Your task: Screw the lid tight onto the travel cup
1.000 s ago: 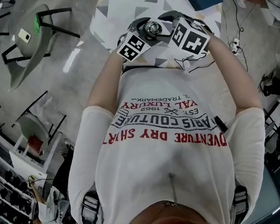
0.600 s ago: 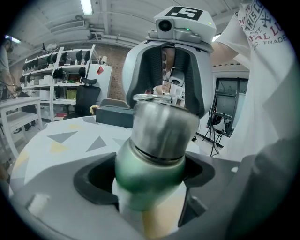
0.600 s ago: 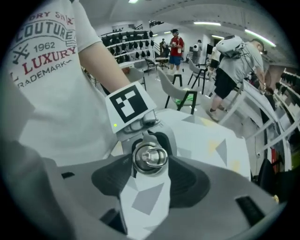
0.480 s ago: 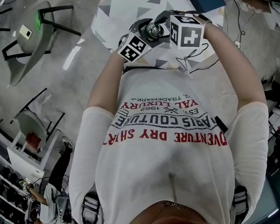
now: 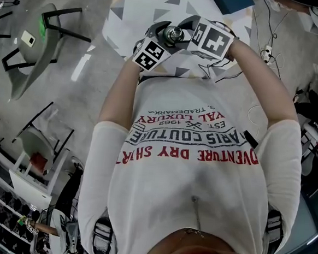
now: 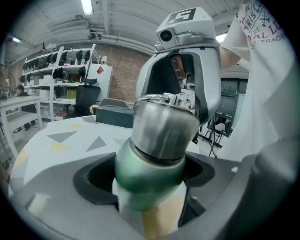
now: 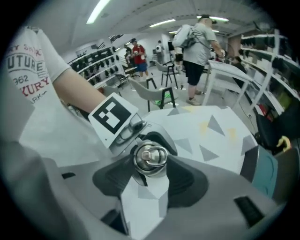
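in the right gripper view the silver steel lid with a wire ring [image 7: 150, 158] covers the whole green metal travel cup [image 6: 145, 164] under it; the jaws of the right gripper [image 7: 151, 164] have just been closing on the lid. in the left gripper view the cup's lower body drops out of sight between the blurred jaws of the left gripper [image 6: 149, 192], and the right gripper hides the lid's far side. in the head view both grippers cover the cup; only the lid's top shows. the white table with grey triangles [image 7: 220, 124] is cut off by that view's top edge.

white triangle-patterned table [image 5: 129, 17]
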Tool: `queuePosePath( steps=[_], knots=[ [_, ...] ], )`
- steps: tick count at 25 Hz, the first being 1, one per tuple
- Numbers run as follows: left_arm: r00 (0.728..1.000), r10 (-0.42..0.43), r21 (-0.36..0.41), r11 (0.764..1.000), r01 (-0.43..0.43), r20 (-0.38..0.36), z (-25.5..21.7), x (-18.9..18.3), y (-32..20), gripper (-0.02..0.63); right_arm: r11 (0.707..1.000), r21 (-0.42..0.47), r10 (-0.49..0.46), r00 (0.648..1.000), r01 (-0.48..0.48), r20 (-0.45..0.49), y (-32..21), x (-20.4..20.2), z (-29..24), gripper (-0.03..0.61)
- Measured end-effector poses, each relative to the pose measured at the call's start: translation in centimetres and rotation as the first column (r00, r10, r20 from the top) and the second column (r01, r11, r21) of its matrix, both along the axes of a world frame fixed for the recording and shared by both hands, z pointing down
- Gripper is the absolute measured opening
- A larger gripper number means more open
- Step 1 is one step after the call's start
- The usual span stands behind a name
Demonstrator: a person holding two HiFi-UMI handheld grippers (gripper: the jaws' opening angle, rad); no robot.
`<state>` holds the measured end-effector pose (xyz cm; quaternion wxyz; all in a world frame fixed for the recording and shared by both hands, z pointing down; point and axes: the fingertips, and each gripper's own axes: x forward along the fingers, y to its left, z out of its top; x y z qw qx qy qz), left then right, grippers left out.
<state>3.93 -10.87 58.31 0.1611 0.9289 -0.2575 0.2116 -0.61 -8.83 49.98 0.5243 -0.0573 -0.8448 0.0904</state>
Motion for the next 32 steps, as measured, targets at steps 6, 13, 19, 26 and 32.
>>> queuePosePath(
  steps=[6,13,19,26,32],
  knots=[
    [1.000,-0.001,-0.009,1.000,0.001,0.003,0.2,-0.1,0.1,0.405,0.960,-0.011,0.280,0.960,-0.280,0.008,-0.4,0.1,0.1,0.232],
    [1.000,0.012,0.001,1.000,-0.012,0.001,-0.2,0.0,-0.1,0.405,0.921,0.008,0.390,0.921,-0.390,0.017,-0.6,0.3,0.4,0.233],
    [1.000,0.009,-0.002,1.000,-0.009,-0.003,-0.2,0.0,0.0,0.407,0.977,0.094,0.196,0.979,-0.191,-0.047,0.0,0.9,0.3,0.275],
    [1.000,-0.008,-0.015,1.000,0.008,-0.001,0.5,0.0,0.1,0.407,0.906,0.242,-0.322,0.937,0.347,-0.137,0.6,0.7,-0.7,0.275],
    [1.000,0.002,-0.004,1.000,-0.002,0.004,-0.1,0.1,0.0,0.407,0.833,0.223,-0.479,0.861,0.507,-0.170,0.9,-0.3,0.0,0.271]
  ],
)
